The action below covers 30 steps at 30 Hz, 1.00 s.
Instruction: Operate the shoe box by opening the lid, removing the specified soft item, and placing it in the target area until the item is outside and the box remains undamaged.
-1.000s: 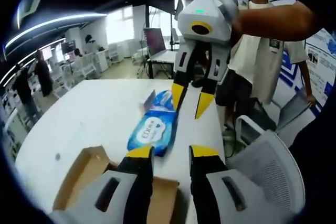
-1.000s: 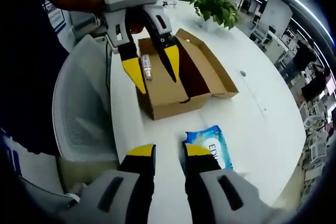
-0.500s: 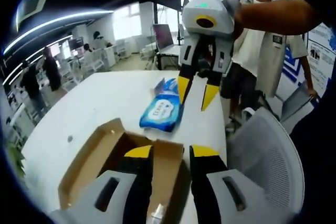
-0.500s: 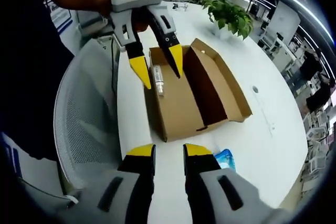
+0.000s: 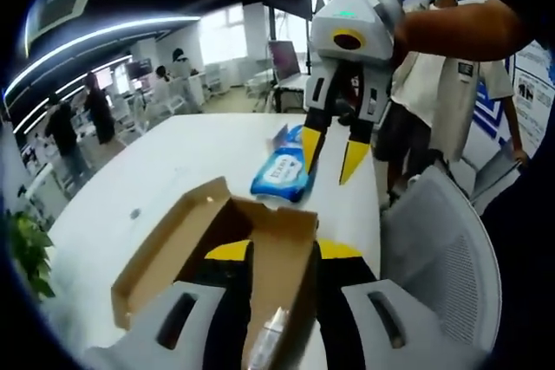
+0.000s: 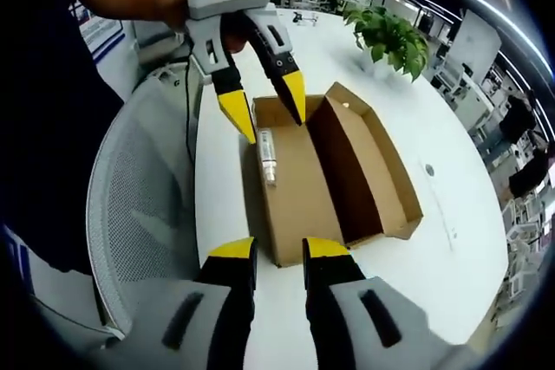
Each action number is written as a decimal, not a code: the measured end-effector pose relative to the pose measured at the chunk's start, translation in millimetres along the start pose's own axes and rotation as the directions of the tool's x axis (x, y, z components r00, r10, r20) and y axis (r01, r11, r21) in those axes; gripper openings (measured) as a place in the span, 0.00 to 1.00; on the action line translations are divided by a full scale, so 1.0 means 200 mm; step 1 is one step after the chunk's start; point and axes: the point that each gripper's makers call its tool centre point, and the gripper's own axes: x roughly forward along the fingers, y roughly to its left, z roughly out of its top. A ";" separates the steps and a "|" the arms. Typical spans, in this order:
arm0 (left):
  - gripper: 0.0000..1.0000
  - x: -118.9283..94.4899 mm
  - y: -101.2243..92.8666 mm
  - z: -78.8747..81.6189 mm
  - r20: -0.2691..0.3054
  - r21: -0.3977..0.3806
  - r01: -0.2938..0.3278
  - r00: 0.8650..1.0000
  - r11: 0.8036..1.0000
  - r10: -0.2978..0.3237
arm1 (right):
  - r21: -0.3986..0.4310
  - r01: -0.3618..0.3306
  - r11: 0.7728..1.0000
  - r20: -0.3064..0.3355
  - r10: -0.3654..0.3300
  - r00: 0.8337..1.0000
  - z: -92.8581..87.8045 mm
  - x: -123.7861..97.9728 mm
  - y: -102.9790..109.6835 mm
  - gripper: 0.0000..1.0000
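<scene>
Box (image 6: 334, 179) lies open on the counter (image 6: 390, 32), lid flap laid out beside the tray, long axis running straight ahead of the right gripper (image 6: 277, 249), just past its tips. Left gripper (image 6: 260, 101) hangs over the far end, jaws wide, empty. Right jaws narrow, empty. Blue wipes pack (image 5: 284, 172) already out, on the counter beyond the box, under the right gripper (image 5: 334, 152). Left gripper (image 5: 282, 251) is nearer the box.

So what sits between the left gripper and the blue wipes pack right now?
In the left gripper view, the open shoe box lies between the left gripper and the blue wipes pack, then a short strip of bare white table.
</scene>
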 end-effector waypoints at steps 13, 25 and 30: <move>0.25 -0.15 0.12 -0.13 -0.018 -0.026 -0.059 0.998 0.998 0.059 | -0.034 -0.030 0.999 0.015 0.030 0.999 0.16 0.12 0.01 0.18; 0.25 -0.19 0.19 -0.26 -0.058 -0.047 -0.059 0.997 0.997 0.056 | -0.050 -0.072 0.996 0.019 0.073 0.997 0.24 0.24 0.01 0.18; 0.25 -0.18 0.22 -0.30 -0.084 -0.025 -0.037 0.996 0.999 0.035 | -0.054 -0.081 0.995 0.017 0.082 0.996 0.26 0.29 -0.02 0.17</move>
